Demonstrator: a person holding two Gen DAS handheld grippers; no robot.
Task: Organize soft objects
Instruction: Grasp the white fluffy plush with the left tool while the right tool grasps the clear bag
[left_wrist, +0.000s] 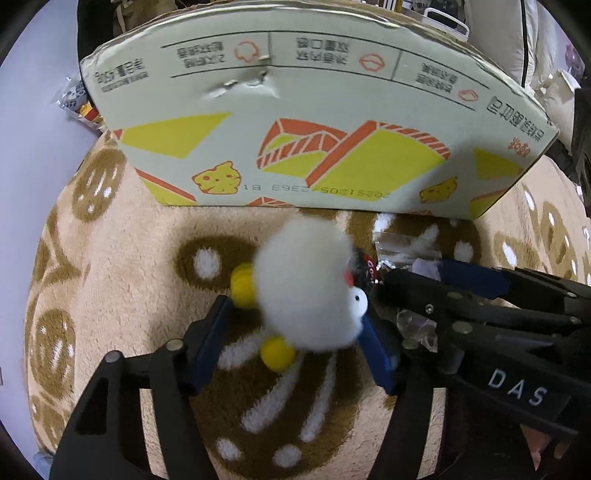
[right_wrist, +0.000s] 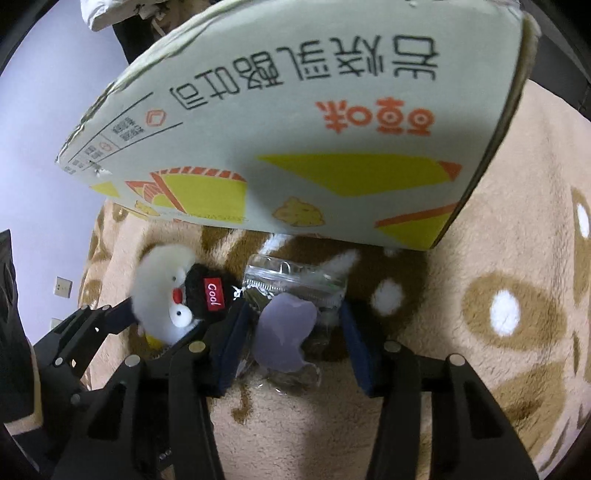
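Observation:
A white plush penguin (left_wrist: 306, 284) with yellow feet and a black hat labelled "Cool" lies on the rug; it also shows in the right wrist view (right_wrist: 173, 291). My left gripper (left_wrist: 295, 328) is open with its blue fingers either side of the plush, not squeezing it. A clear plastic bag (right_wrist: 295, 288) holding a soft lilac item (right_wrist: 286, 332) lies just right of the plush. My right gripper (right_wrist: 291, 339) is open with its fingers around the bag, and shows in the left wrist view (left_wrist: 461, 280).
A large printed cardboard box (left_wrist: 314, 122) stands on the rug right behind both objects; it also fills the top of the right wrist view (right_wrist: 295, 129). The beige and brown patterned rug (right_wrist: 480, 332) spreads all around. Clutter lies behind the box.

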